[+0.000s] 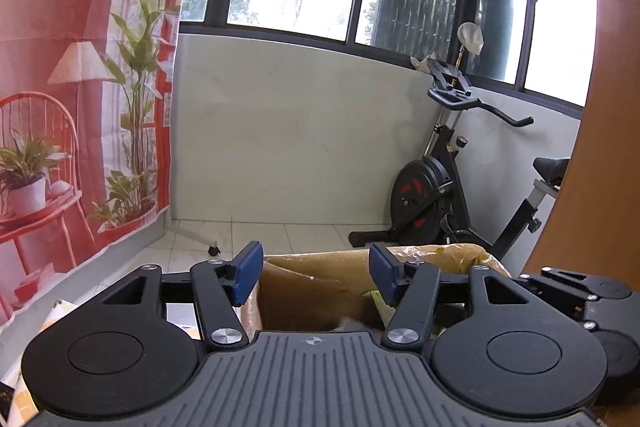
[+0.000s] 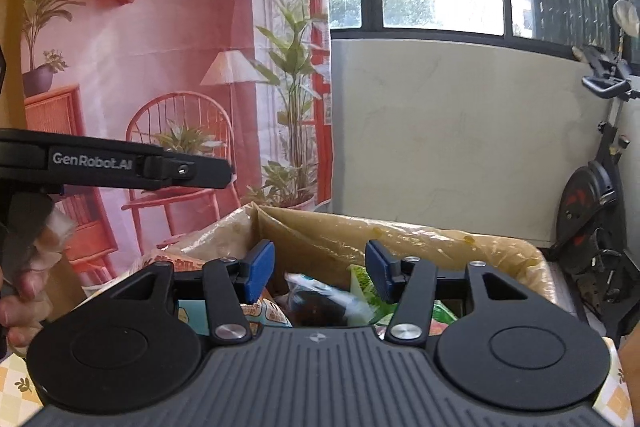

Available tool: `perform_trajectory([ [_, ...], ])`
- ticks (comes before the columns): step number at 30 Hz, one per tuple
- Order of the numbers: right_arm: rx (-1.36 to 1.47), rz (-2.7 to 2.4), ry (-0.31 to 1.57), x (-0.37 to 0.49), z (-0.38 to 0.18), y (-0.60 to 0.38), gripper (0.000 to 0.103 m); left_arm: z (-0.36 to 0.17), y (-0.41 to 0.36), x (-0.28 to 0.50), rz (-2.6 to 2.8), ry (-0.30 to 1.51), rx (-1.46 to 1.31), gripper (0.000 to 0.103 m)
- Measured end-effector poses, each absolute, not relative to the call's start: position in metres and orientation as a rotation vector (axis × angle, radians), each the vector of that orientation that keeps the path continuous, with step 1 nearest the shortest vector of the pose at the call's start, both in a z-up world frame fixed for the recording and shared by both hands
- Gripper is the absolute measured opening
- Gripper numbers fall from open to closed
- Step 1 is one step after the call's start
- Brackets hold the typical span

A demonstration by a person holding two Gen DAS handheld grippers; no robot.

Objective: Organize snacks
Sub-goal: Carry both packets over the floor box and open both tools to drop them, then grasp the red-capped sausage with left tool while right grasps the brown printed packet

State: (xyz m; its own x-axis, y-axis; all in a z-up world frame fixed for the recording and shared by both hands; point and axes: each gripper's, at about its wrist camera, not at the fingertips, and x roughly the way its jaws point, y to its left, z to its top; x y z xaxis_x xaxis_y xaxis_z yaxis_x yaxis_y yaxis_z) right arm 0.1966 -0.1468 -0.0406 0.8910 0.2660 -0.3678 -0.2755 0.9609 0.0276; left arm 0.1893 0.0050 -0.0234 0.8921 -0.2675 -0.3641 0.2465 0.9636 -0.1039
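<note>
Left claw (image 1: 316, 277): held open and empty above the box (image 1: 320, 267).
Right claw (image 2: 318, 273): open, nothing gripped, poised over snack packets (image 2: 320, 297) gathered inside.

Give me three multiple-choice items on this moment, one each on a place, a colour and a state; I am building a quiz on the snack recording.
1. Where do the snack packets lie?
A. Inside the cardboard box
B. On the bike's saddle
C. On the windowsill

2. What colour are the right gripper's finger pads?
A. Red
B. Blue
C. White

3. How does the left gripper stand?
A. Shut on a packet
B. Shut on the box rim
C. Open, with nothing between its pads

Answers: 1 A, the packets show below the cardboard box's plastic-lined rim. 2 B, both pads are blue. 3 C, its pads stand apart above the box with only air between them.
</note>
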Motion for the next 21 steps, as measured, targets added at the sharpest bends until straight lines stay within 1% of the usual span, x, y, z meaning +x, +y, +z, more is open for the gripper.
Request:
perform_trajectory([
  [11, 0.049, 0.217, 0.351, 0.139, -0.045, -0.169, 0.054, -0.012, 0.024, 0.152, -0.244, 0.397, -0.022, 0.061],
  [21, 0.084, 0.171, 0.314, 0.079, -0.062, -0.177, 0.054, -0.039, 0.041, 0.104, -0.236, 0.451, 0.007, 0.061],
])
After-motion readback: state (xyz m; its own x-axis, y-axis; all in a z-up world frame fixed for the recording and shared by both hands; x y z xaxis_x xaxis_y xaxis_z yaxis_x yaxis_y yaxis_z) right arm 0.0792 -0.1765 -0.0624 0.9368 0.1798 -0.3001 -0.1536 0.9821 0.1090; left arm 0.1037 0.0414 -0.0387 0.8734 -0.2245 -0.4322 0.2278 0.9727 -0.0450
